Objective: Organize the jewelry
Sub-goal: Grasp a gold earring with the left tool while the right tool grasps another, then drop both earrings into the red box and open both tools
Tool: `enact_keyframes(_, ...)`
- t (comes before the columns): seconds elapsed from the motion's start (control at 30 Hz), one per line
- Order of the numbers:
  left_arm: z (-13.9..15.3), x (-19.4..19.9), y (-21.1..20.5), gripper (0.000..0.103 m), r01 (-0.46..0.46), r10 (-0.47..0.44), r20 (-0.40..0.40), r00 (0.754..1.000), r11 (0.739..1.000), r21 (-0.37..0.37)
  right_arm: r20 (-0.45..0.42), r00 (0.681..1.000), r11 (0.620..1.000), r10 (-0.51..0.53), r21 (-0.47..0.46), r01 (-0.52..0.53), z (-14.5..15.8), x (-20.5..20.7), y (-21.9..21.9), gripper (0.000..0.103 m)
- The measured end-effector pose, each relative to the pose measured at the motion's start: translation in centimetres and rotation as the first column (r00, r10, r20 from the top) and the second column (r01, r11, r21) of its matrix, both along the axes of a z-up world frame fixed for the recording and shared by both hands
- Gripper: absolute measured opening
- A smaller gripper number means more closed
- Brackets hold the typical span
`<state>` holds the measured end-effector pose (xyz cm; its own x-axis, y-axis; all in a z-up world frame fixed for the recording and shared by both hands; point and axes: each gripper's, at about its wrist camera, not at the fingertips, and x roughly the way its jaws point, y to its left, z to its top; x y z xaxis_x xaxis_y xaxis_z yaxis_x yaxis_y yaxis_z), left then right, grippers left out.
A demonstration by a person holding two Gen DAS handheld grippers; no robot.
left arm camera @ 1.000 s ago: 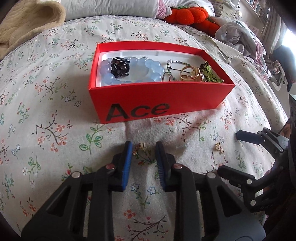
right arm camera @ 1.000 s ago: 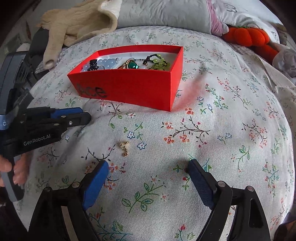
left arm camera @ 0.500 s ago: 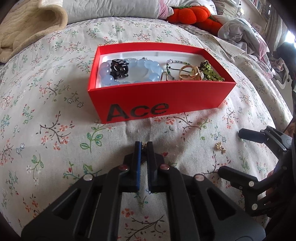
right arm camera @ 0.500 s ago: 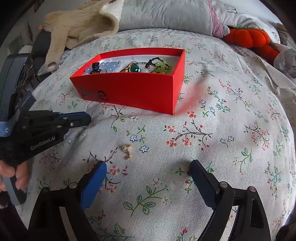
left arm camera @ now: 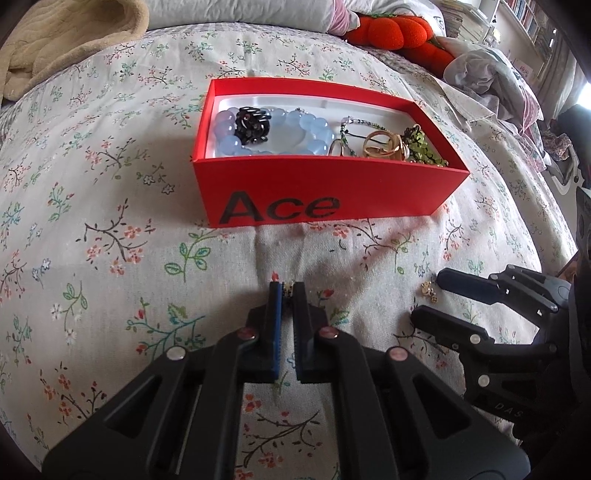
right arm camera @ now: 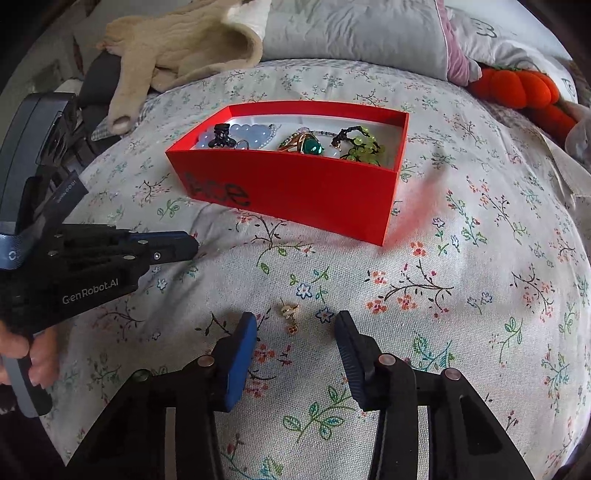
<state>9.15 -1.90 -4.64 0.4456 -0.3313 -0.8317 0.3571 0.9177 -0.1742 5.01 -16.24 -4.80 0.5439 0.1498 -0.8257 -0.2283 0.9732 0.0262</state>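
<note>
A red open box [left arm camera: 325,195] marked "Ace" sits on the flowered bedspread, with a blue bead bracelet [left arm camera: 280,127], a black clip [left arm camera: 253,122], gold rings [left arm camera: 380,144] and green beads [left arm camera: 421,146] inside. My left gripper [left arm camera: 287,290] is shut on a small gold earring [left arm camera: 287,287] just in front of the box. My right gripper [right arm camera: 295,320] is closing around a second gold earring [right arm camera: 289,314] that lies on the cloth between its blue pads [right arm camera: 240,354]. The pads are not touching it. The box [right arm camera: 295,184] lies beyond.
A beige blanket [right arm camera: 177,48] and a grey pillow [right arm camera: 354,33] lie at the head of the bed. An orange pumpkin plush [right arm camera: 517,86] is at the far right, with crumpled clothes [left arm camera: 487,74] nearby. A hand [right arm camera: 22,354] grips the left tool's handle.
My left gripper closed on the earring in front of the box. My right gripper's jaws came much closer together around the other earring, which now lies between them.
</note>
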Motion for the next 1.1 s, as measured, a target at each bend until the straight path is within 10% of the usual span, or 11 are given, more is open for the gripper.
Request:
enact_keyframes(0.3, 0.1, -0.1, 0.1, 0.006, -0.001, 0.001, 0.0, 1.0, 1.0, 0.006, -0.021, 1.0, 1.0, -0.008, 0.025, 0.009, 0.1, 0.5, 0.0, 0.01)
enact_keyframes(1.1, 6.0, 0.7, 0.6, 0.006, -0.02, 0.033, 0.152, 0.988, 0.996, -0.086, 0.071, 0.996, 0.995, -0.058, 0.085, 0.052, 5.7, 1.2, -0.8, 0.008)
